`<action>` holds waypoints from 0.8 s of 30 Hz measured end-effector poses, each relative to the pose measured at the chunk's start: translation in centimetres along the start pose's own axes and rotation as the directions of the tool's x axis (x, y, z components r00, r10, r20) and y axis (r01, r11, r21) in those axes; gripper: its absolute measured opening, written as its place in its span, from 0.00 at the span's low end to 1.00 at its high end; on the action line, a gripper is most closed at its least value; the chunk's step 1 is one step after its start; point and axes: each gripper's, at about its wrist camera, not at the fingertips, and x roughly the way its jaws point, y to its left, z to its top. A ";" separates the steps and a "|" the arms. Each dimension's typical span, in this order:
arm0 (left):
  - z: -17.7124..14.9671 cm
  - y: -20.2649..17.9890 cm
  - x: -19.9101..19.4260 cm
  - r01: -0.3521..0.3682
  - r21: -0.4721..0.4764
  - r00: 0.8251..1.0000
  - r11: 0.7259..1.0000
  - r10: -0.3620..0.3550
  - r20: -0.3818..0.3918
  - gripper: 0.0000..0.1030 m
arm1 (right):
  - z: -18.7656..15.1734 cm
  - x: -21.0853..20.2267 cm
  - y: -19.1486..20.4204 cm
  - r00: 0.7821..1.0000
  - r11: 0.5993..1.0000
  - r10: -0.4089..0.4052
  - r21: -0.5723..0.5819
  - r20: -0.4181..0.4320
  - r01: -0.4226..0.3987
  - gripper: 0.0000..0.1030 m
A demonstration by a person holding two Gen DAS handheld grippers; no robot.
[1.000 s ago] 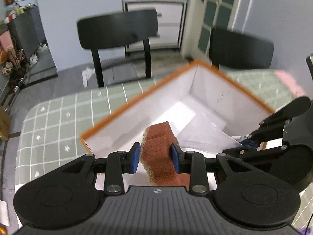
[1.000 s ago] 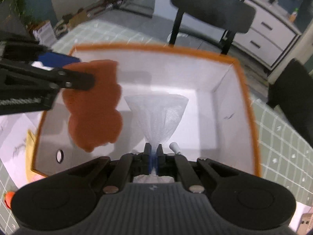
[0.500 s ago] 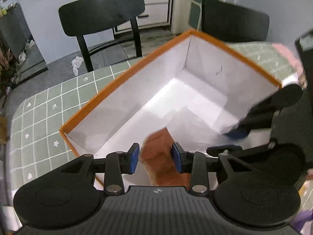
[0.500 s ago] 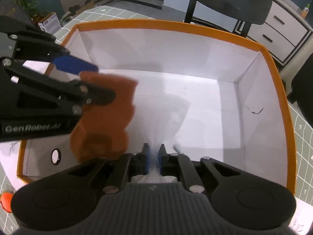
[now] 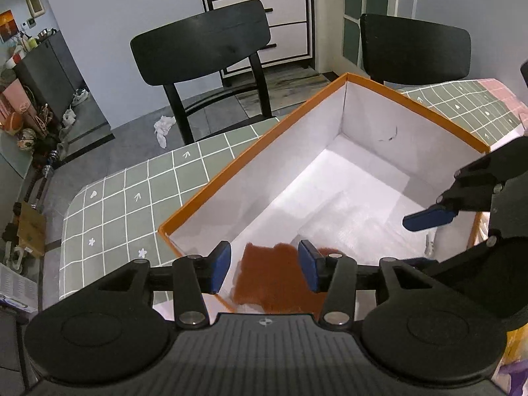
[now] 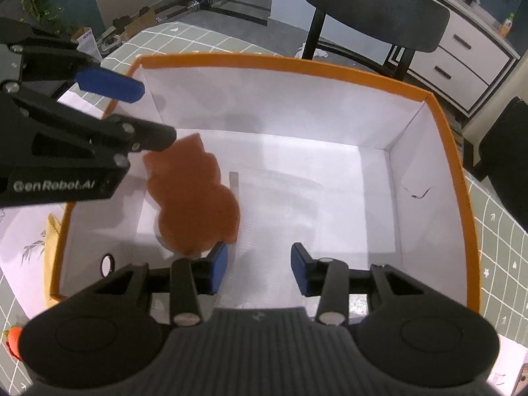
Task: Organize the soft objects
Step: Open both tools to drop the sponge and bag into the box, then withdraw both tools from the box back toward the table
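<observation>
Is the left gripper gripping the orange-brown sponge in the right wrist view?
No: the left gripper has its fingers spread, and the sponge sits loose below them inside the box.

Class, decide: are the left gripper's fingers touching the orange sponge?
Apart. The left wrist view shows white gaps between the left gripper fingers and the orange sponge; its jaws have just been opening.
</observation>
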 end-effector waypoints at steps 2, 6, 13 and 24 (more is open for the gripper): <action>0.0 0.0 -0.2 -0.002 0.003 1.000 1.000 0.002 0.000 0.53 | 0.0 -0.5 0.2 1.000 1.000 -0.002 -0.007 0.005 0.002 0.41; 0.2 0.1 -1.7 0.000 0.000 1.000 1.000 0.000 0.021 0.53 | 0.1 -2.0 1.1 1.000 1.000 -0.006 -0.022 0.018 0.006 0.41; -0.6 0.0 -4.9 -0.002 -0.004 0.999 1.000 0.002 0.050 0.56 | -0.2 -5.7 2.8 0.998 0.999 -0.023 -0.036 0.052 0.024 0.41; -4.8 0.5 -10.4 0.018 -0.037 0.996 0.999 -0.015 0.090 0.58 | -3.6 -12.4 6.9 0.993 0.997 -0.010 -0.070 0.114 0.018 0.41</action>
